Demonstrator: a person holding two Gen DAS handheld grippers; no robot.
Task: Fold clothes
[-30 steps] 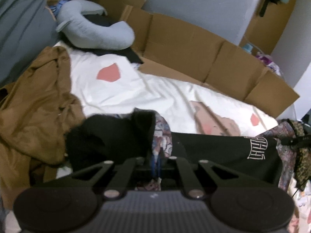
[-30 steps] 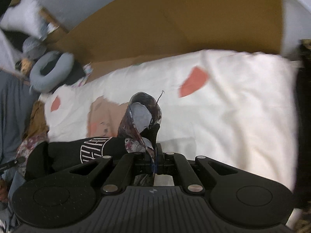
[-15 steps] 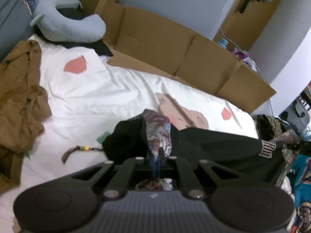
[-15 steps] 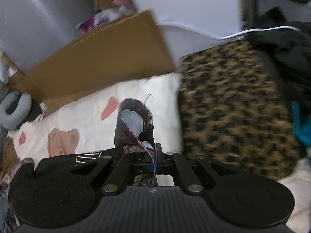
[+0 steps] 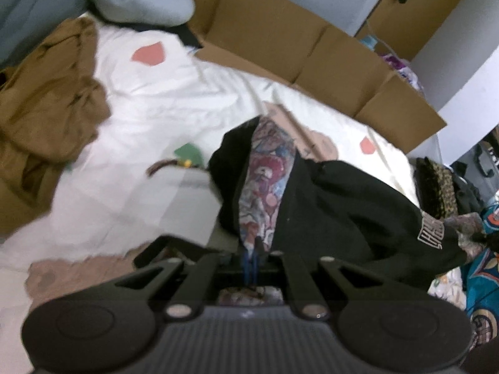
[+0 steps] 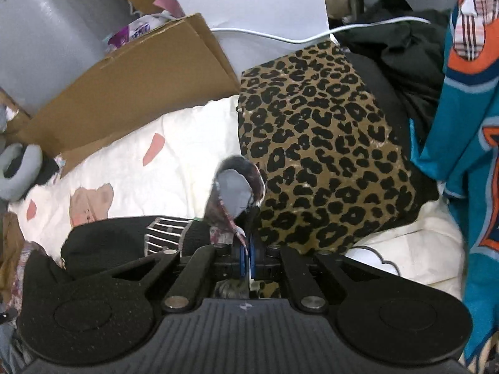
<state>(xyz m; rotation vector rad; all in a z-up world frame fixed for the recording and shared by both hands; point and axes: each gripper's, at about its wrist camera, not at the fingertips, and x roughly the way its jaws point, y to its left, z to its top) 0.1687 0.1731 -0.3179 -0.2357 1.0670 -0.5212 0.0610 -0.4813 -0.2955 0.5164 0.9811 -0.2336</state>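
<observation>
A black garment [image 5: 336, 205] with a patterned multicolour lining and a white block logo hangs stretched between my two grippers above the white bed sheet [image 5: 149, 99]. My left gripper [image 5: 251, 254] is shut on one edge of it, where the patterned lining [image 5: 268, 180] shows. In the right wrist view my right gripper [image 6: 246, 257] is shut on the other edge, a patterned fold [image 6: 235, 187] standing up from the jaws. The black cloth with the logo [image 6: 165, 233] trails off to the left of it.
A brown garment [image 5: 46, 103] lies crumpled at the bed's left. Cardboard panels [image 5: 280, 34] line the far side. A leopard-print cloth [image 6: 318, 155], a teal jersey [image 6: 461, 143] and dark clothes pile at the right. A grey neck pillow [image 5: 140, 3] lies far left.
Both grippers have carried the black garment to the right along the bed; the right view swung from the sheet toward the leopard-print cloth and teal jersey. Both stay shut on it.
</observation>
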